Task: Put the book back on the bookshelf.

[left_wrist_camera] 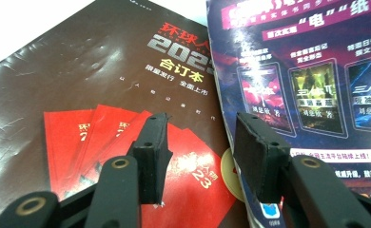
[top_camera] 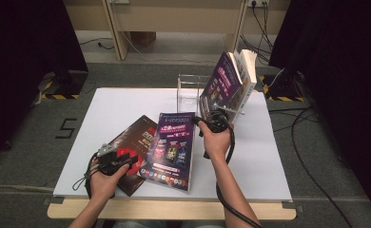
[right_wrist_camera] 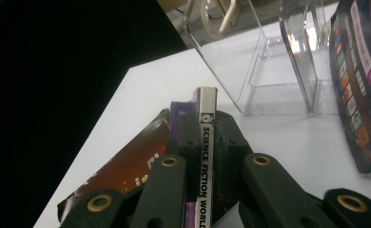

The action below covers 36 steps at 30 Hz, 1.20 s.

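The right gripper (top_camera: 211, 124) has its fingers clamped on the spine edge of the purple magazine (top_camera: 170, 148), which lies on the white surface (top_camera: 112, 107) overlapping the dark magazine (top_camera: 135, 142), near the clear stand (top_camera: 189, 91) and 1 book (top_camera: 231, 80) leaning there. The left gripper (left_wrist_camera: 200, 142) hovers above both covers with its fingers apart, gripping nothing. To lift well, the right should probably keep its pinch firm and raise the magazine edge-up toward the stand, while the left steadies the dark magazine beneath.

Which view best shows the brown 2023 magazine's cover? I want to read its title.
The left gripper view: the brown 2023 magazine lies close, print legible. The high view shows it small and partly covered; the right gripper view, just an edge.
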Available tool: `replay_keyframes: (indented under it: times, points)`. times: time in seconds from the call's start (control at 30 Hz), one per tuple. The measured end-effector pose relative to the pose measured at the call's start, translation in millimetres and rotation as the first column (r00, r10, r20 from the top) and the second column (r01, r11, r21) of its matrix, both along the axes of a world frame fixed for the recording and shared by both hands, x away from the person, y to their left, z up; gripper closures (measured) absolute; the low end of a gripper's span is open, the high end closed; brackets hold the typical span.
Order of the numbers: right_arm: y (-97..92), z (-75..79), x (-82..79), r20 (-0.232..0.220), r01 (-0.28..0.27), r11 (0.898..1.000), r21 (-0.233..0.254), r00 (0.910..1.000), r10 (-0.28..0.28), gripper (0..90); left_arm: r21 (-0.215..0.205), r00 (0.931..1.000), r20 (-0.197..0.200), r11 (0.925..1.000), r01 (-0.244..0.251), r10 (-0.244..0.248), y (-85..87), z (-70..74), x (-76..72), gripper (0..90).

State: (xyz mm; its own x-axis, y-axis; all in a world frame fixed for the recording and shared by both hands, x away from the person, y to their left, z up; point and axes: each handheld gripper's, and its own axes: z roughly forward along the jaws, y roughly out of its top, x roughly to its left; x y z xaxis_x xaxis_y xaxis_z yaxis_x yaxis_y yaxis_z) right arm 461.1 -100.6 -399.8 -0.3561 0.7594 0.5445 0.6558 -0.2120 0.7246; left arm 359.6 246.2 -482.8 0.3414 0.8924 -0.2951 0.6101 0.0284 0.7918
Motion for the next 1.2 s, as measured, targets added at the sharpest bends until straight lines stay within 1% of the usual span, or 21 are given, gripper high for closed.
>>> replay_keyframes:
  times: [0.1, 0.17, 0.4, 0.6, 0.73, 0.77, 0.8, 0.97, 1.1, 1.2]
  points:
    - [0.0, 6.9, -3.0, 0.034, 0.0, 1.0, -0.017, 0.9994, 0.001, 83.5, 0.0, 1.0, 0.002, 1.0, -0.001, 0.001, -0.1, -0.1, -0.1, 55.2]
    - [-0.1, 11.8, -5.1, 0.046, 0.004, 1.0, -0.023, 0.999, -0.003, 83.5, 0.001, 1.0, 0.006, 1.0, -0.001, 0.001, 0.0, 0.3, -0.2, 55.4]
    - [-1.0, 28.6, -12.6, 0.11, 0.011, 0.999, -0.042, 0.9939, -0.006, 83.5, 0.0, 0.9999, 0.013, 1.0, -0.005, 0.005, 0.1, 0.8, -0.7, 56.2]
    - [-4.3, 43.3, -19.2, 0.172, 0.028, 0.998, -0.049, 0.985, -0.019, 83.5, 0.003, 0.9999, 0.014, 1.0, -0.004, 0.004, -0.1, 0.5, -0.5, 56.8]
    - [-10.0, 53.2, -22.2, 0.199, 0.043, 0.998, -0.035, 0.9794, -0.035, 83.5, 0.001, 0.9998, 0.017, 1.0, -0.005, 0.005, -0.1, 0.6, -0.6, 57.0]
    - [-10.0, 53.2, -22.2, 0.199, 0.043, 0.998, -0.035, 0.9794, -0.035, 83.5, 0.001, 0.9998, 0.017, 1.0, -0.005, 0.005, -0.1, 0.6, -0.6, 57.0]
    - [-12.5, 58.0, -23.7, 0.216, 0.048, 0.998, -0.034, 0.9755, -0.04, 83.5, 0.001, 0.9998, 0.018, 1.0, -0.006, 0.006, -0.1, 0.5, -0.6, 57.1]
    - [-16.9, 69.1, -27.3, 0.245, 0.06, 0.998, -0.031, 0.9683, -0.051, 83.5, 0.0, 0.9998, 0.018, 1.0, -0.005, 0.005, -0.6, 0.2, -0.8, 57.2]
    - [-21.8, 77.5, -31.1, 0.268, 0.072, 0.997, -0.015, 0.9613, -0.066, 83.5, 0.002, 0.9998, 0.019, 1.0, -0.005, 0.005, -0.1, 0.0, -0.8, 57.3]
    - [-25.6, 83.5, -34.0, 0.283, 0.087, 0.996, -0.018, 0.9558, -0.079, 83.6, 0.001, 0.9998, 0.017, 1.0, -0.006, 0.006, -0.5, -0.6, -0.7, 57.3]
